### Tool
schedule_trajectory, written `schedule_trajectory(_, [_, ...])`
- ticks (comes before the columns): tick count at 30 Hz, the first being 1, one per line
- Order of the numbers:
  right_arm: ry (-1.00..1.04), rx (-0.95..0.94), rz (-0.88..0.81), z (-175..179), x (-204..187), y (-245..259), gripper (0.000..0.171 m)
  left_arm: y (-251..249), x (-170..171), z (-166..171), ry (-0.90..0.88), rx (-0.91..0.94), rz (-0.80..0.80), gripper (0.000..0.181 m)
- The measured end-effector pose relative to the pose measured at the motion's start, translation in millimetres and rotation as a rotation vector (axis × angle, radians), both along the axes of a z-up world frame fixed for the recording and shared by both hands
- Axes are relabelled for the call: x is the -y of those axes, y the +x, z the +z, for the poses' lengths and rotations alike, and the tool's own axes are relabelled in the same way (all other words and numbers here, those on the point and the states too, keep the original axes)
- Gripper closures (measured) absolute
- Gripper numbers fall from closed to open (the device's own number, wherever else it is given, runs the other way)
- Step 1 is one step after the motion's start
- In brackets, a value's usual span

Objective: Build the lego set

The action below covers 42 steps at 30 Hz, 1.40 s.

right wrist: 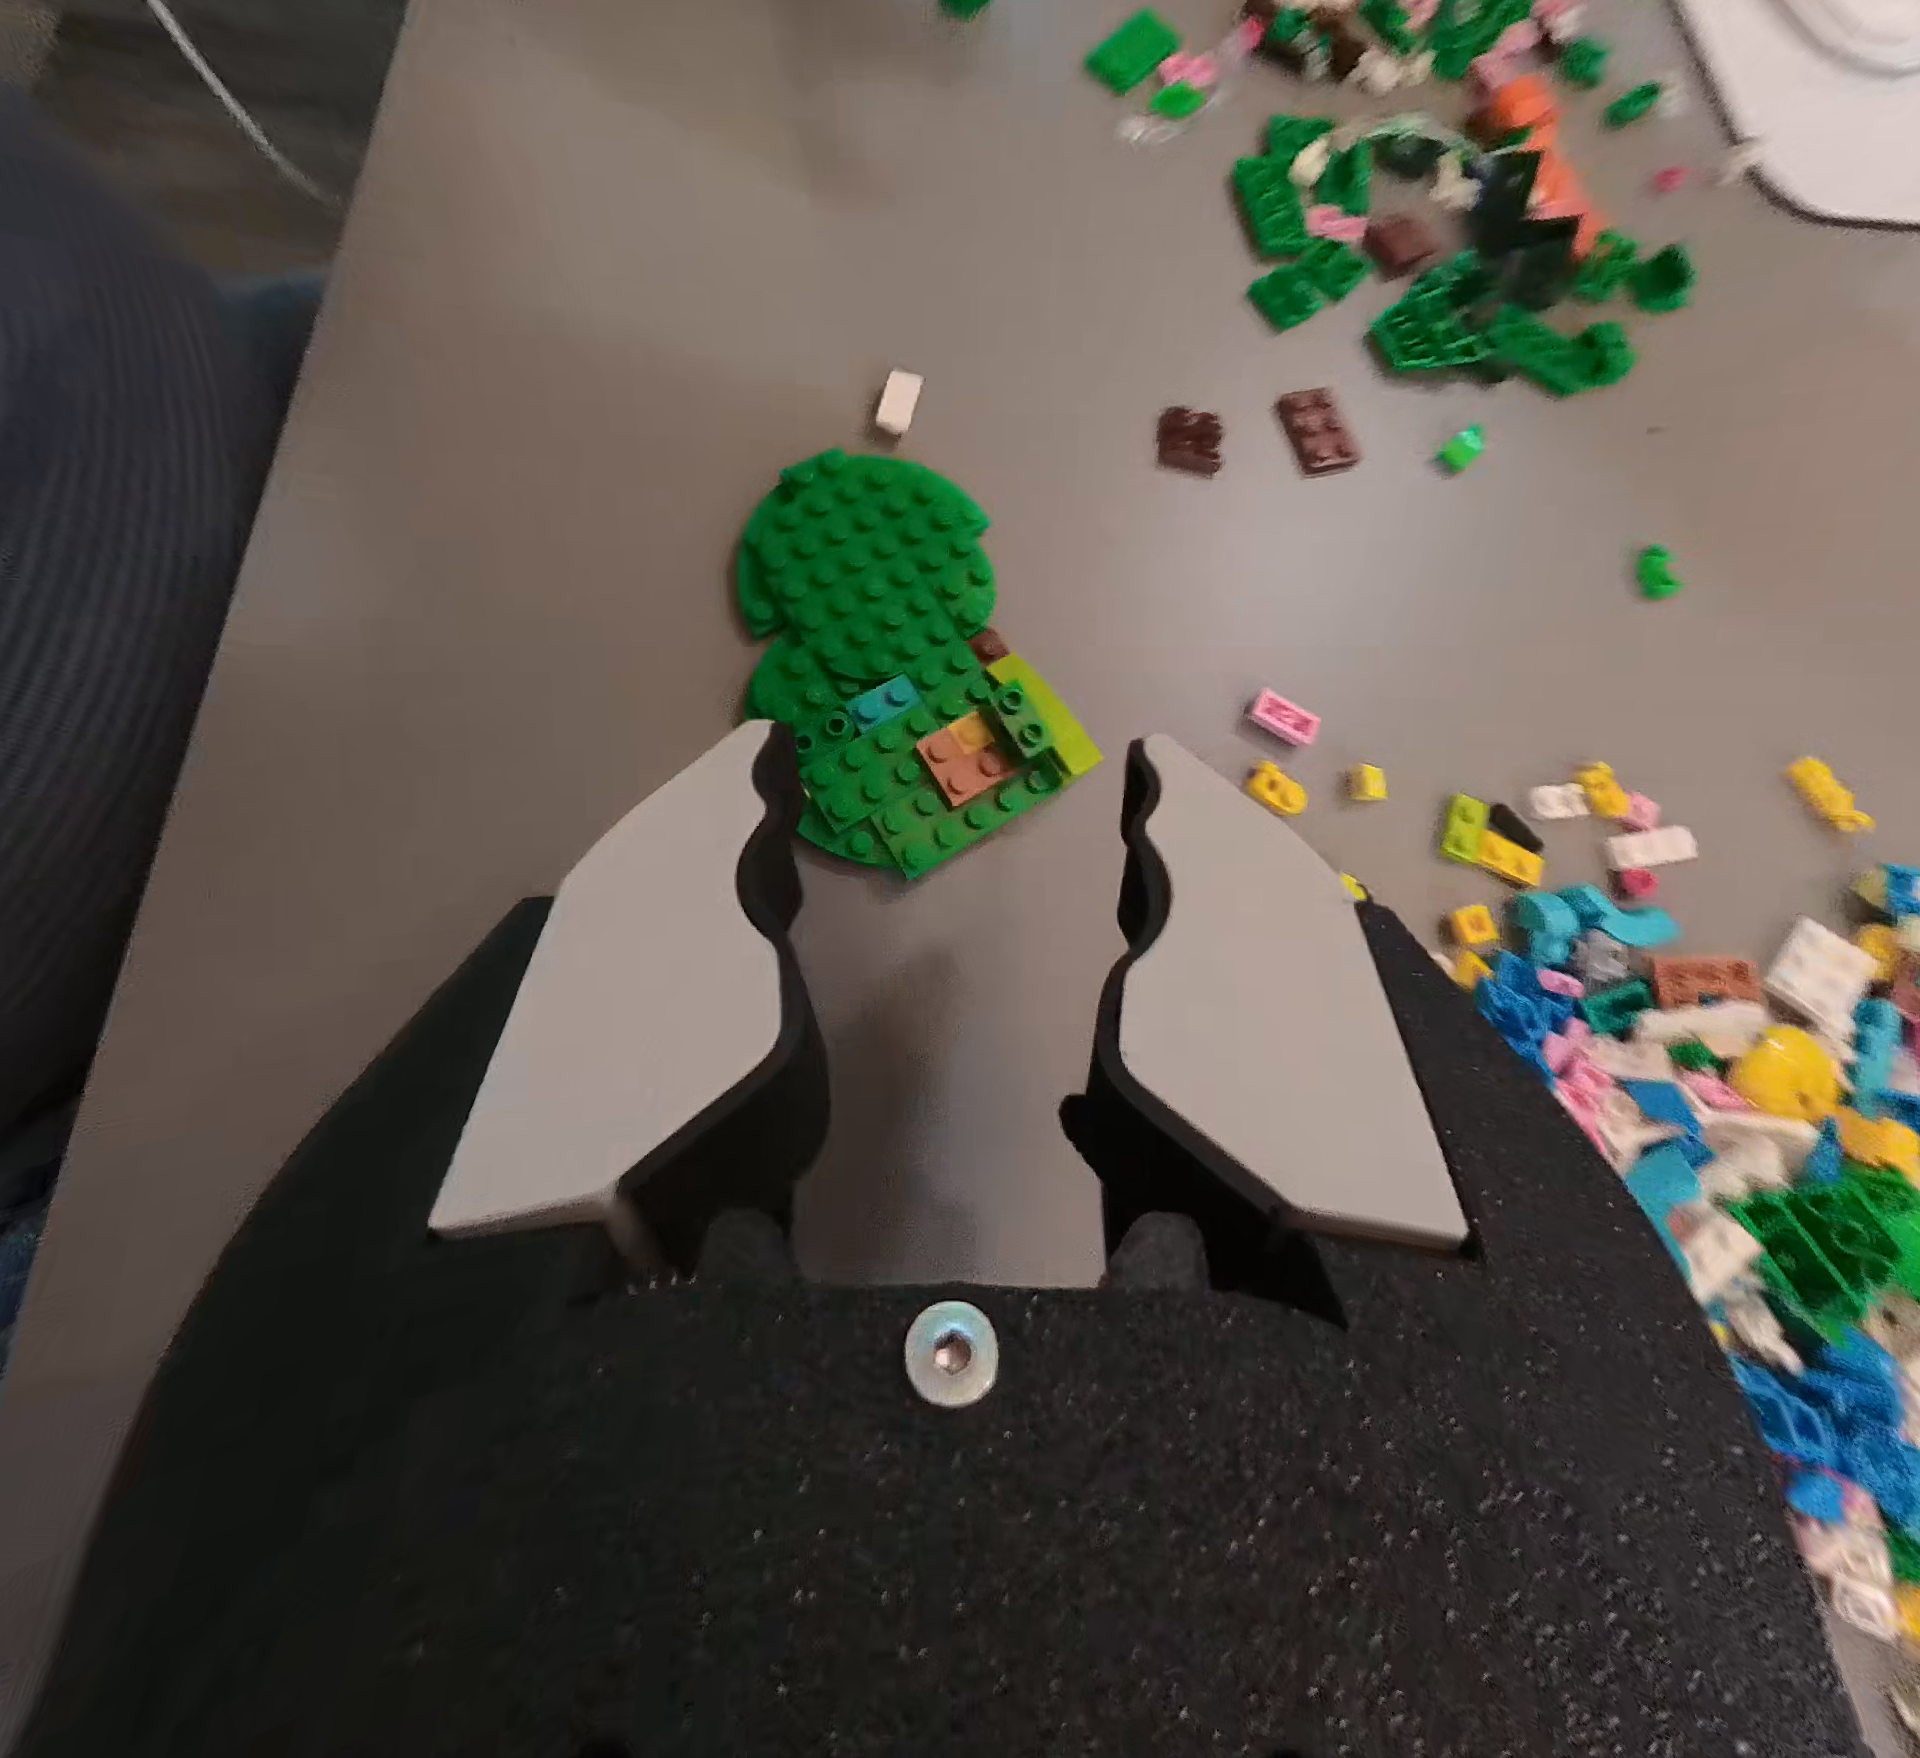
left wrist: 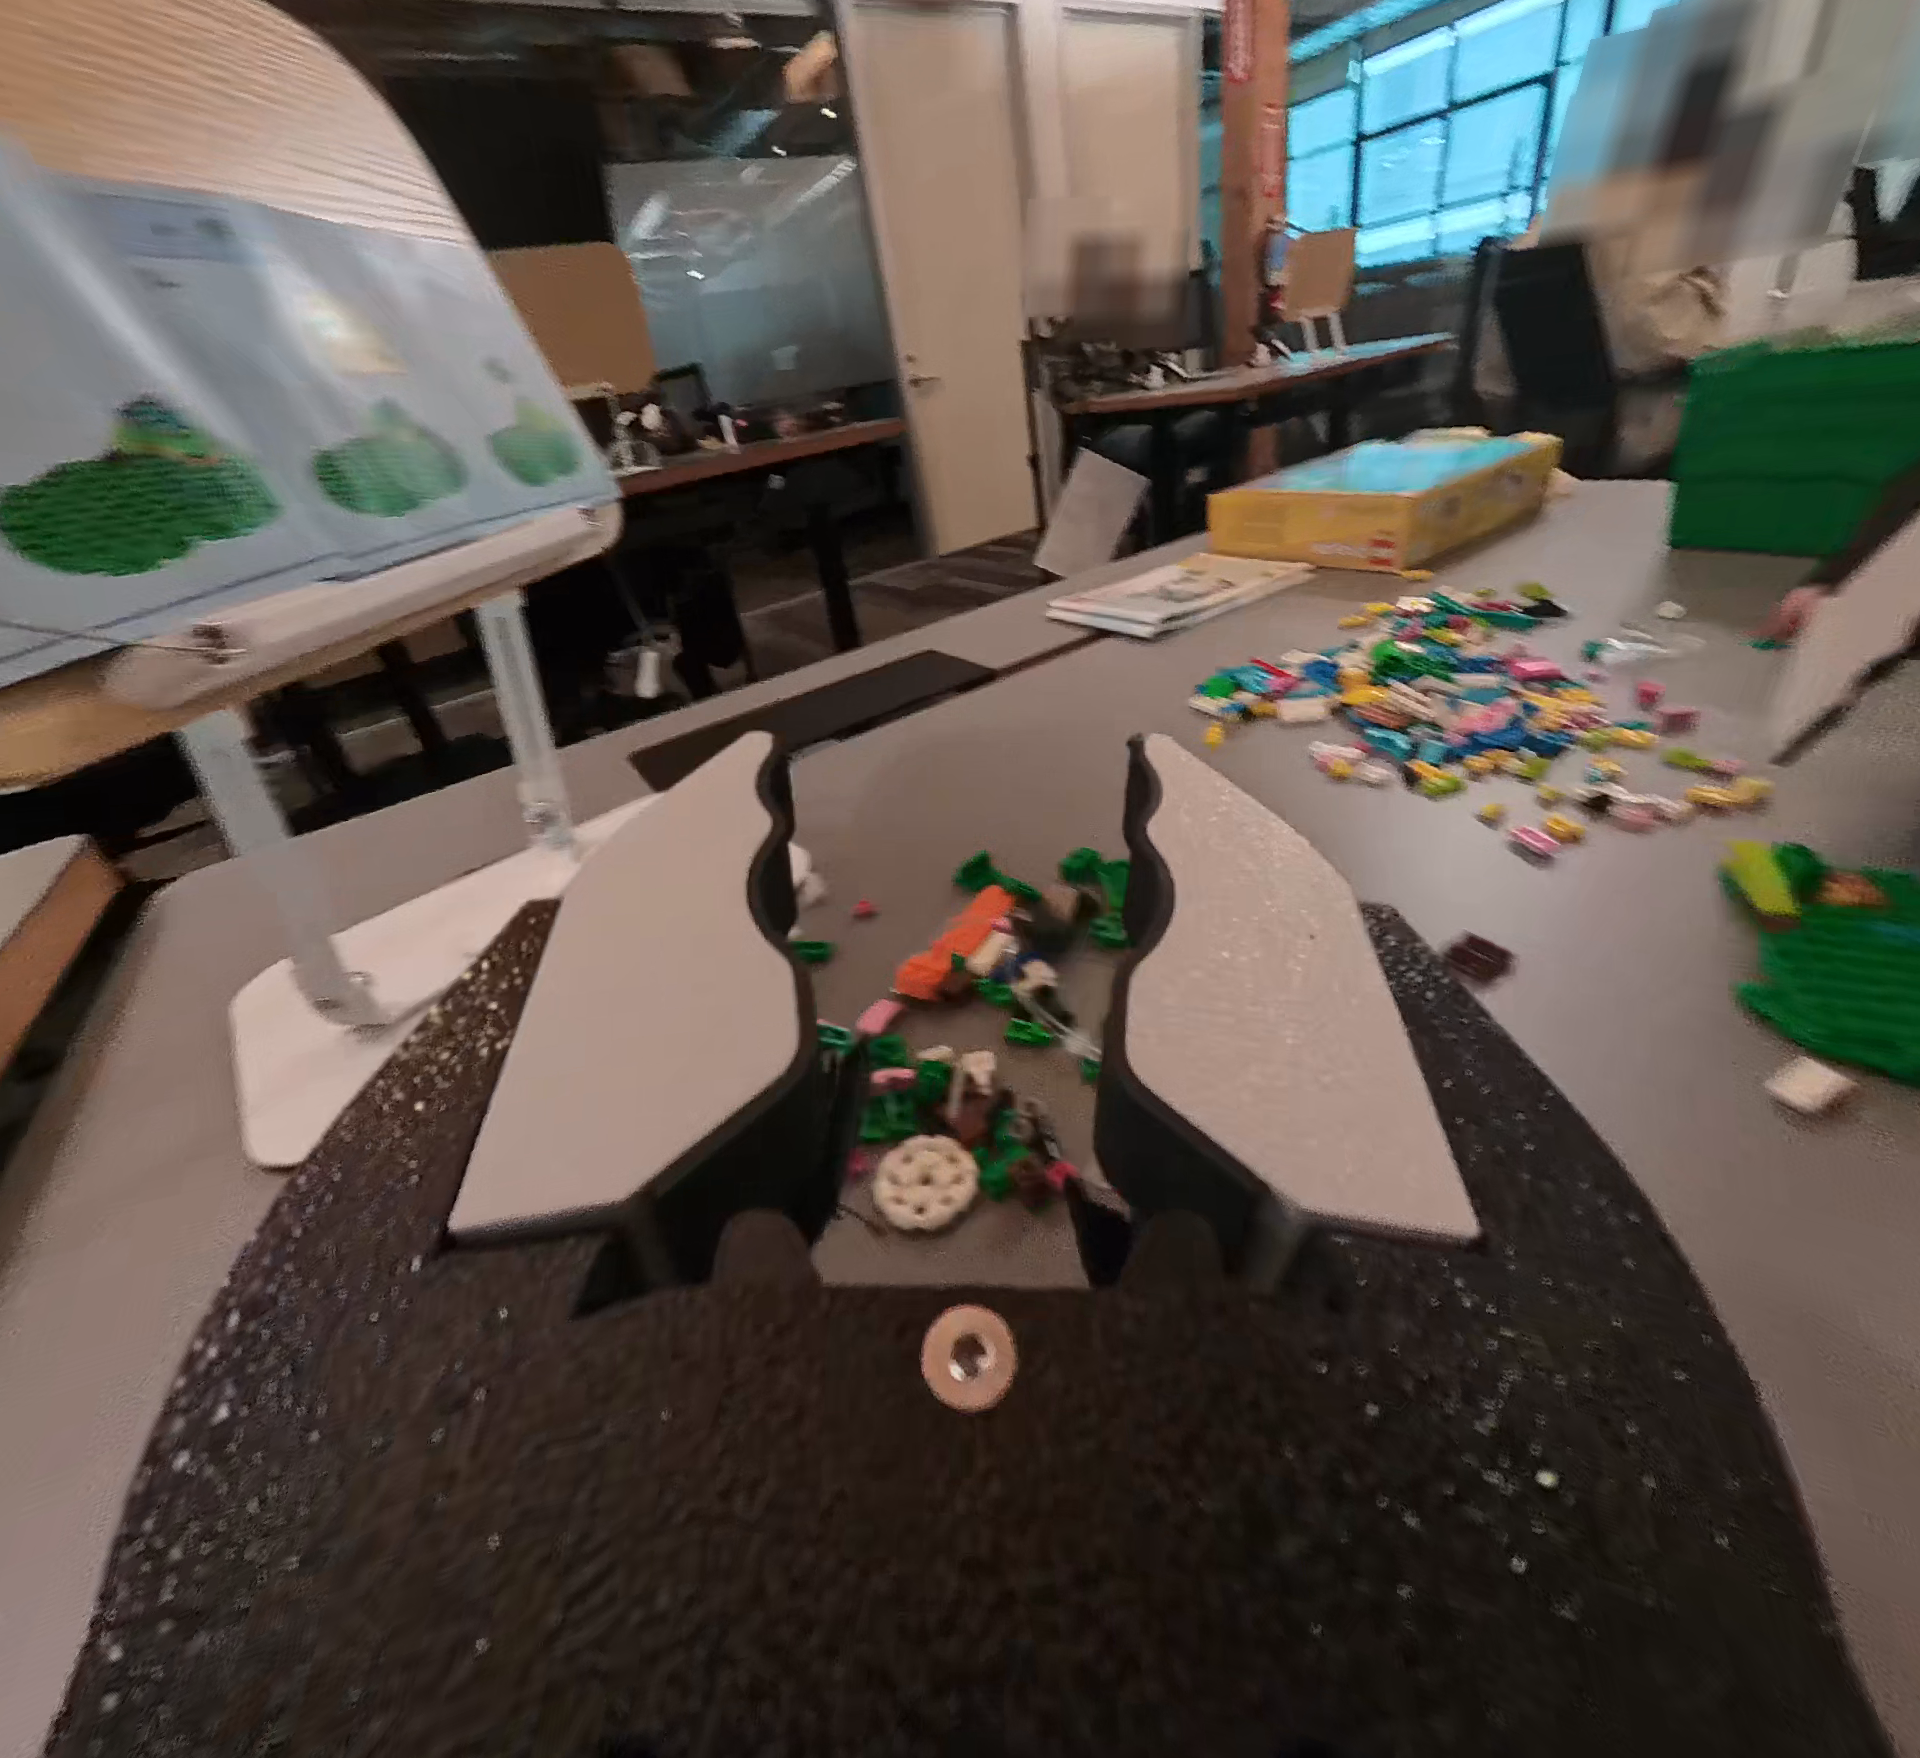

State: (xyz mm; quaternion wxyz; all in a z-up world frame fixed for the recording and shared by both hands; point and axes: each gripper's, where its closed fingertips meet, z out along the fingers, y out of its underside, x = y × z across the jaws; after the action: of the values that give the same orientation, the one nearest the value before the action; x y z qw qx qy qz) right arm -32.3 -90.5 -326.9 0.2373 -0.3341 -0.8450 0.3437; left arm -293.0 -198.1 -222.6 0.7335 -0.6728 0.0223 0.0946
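The partly built lego model (right wrist: pixel 868 628) is a flat, bright green studded plastic baseplate with rounded lobes, lying on the smooth grey table (right wrist: pixel 582 274); small green, teal, orange, brown and lime plates are pressed onto its near end. Beyond it lie a small white brick (right wrist: pixel 899 402) and two dark brown studded plates (right wrist: pixel 1317 430), apart from each other. Farther off sits a loose heap of mostly green pieces (right wrist: pixel 1444 222), and to the right a bigger mixed pile of blue, yellow, pink and white bricks (right wrist: pixel 1725 1064).

The right tool (right wrist: pixel 948 758) — grainy black body, matte grey wavy-edged fingers (right wrist: pixel 644 981) — is spread wide and holds nothing; its left fingertip overlaps the baseplate's edge in the picture, though contact cannot be judged.

The left tool (left wrist: pixel 951 752) is likewise wide apart and empty, raised over the green heap, where a white round lattice wheel piece (left wrist: pixel 925 1183) lies. Left of it, an open instruction booklet (left wrist: pixel 260 420) rests on a white stand (left wrist: pixel 343 1002); a yellow cardboard box (left wrist: pixel 1382 498) lies farther back on the table.
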Motion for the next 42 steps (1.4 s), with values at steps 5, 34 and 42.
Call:
schedule_trajectory(5, [0.082, 0.076, 0.095, -25.0, 9.1, -4.5, 0.093, 56.7, 2.1, -23.1, -0.144, 0.045, -0.190, 0.121])
schedule_trajectory(34, [-0.131, -0.126, -0.142, 26.2, -35.7, -46.6, 0.097, 20.7, 60.7, -10.7, 0.183, 0.169, 0.231, 0.117])
schedule_trajectory(42, [0.201, -0.177, -0.516, 30.8, -151.3, -27.5, 0.109, 29.3, 51.2, -17.6, 0.136, 0.173, 0.174, 0.119])
